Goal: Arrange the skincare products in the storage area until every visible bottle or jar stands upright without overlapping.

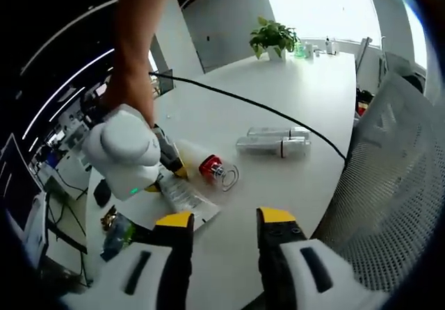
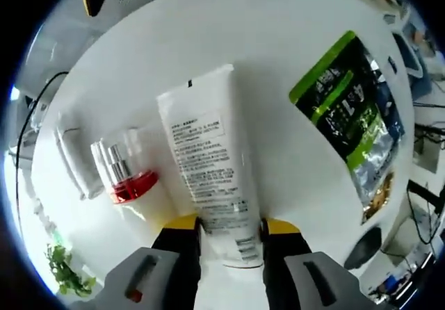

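- As seen in the left gripper view, left gripper (image 1: 224,219) at 6 o'clock, yellow-tipped jaws spread apart, nothing between them, hovering above the white table (image 1: 292,94).
- At 9 o'clock in that view, right gripper (image 1: 170,162), white-bodied, gripped by a person's hand (image 1: 128,91), reaching down to the tube (image 1: 182,193) lying flat on the table.
- Just right of the tube, toward centre, red-collared bottle (image 1: 208,162) lying on its side, clear cap pointing toward 4 o'clock.
- Further toward 3 o'clock, two clear bottles (image 1: 274,142) lying on their sides, parallel, just beside each other, well apart from the red-collared bottle.
- Black cable (image 1: 264,108) running across the table above them; potted plant (image 1: 272,39) at 12 o'clock on the far edge; mesh chair (image 1: 389,185) at 3 o'clock.
- In the right gripper view, clear bottles (image 2: 73,153) at 9 o'clock, lying flat.
- Red-collared bottle (image 2: 128,178) toward 8 o'clock, on its side, touching the tube's left edge.
- Tube (image 2: 208,178) at centre, lying flat, printed text up, crimped end down at 6 o'clock.
- Right gripper (image 2: 229,226) at 6 o'clock, yellow fingertips (image 2: 182,222) closed against both edges of the tube's crimped end.
- Green-and-black sachet (image 2: 358,115) at 2 o'clock, flat on the table, well apart from the tube.
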`<action>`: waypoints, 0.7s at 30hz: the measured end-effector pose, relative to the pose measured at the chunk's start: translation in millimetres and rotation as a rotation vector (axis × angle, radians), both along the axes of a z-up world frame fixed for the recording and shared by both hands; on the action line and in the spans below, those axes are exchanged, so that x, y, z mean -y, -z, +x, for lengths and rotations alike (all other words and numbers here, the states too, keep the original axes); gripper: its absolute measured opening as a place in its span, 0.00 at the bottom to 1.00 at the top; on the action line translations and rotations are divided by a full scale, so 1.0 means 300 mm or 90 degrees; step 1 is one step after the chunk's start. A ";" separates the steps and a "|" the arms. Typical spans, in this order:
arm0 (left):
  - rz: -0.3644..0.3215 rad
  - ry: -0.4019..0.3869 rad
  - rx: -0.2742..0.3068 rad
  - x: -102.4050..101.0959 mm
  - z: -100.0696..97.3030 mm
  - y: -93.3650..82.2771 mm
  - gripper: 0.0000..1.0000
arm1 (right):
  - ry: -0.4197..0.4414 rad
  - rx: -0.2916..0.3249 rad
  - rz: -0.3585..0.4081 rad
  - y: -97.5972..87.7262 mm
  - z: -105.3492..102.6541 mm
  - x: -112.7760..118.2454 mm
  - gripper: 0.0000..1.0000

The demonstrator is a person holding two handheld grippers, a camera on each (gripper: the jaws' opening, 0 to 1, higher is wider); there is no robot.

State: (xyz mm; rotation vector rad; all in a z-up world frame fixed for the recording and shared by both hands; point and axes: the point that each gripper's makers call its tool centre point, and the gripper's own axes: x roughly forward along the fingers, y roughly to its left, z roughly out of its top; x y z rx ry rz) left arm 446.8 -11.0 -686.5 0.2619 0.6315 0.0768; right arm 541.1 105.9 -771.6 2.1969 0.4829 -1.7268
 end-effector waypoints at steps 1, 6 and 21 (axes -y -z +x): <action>0.000 0.000 0.000 0.000 0.000 0.000 0.32 | 0.000 -0.001 -0.001 -0.001 0.000 -0.001 0.28; 0.001 -0.001 0.002 -0.003 0.000 -0.002 0.31 | 0.052 -0.028 0.005 -0.013 0.004 -0.029 0.23; 0.006 0.013 0.003 0.008 0.003 -0.005 0.29 | 0.195 -0.122 0.087 -0.134 -0.075 -0.091 0.21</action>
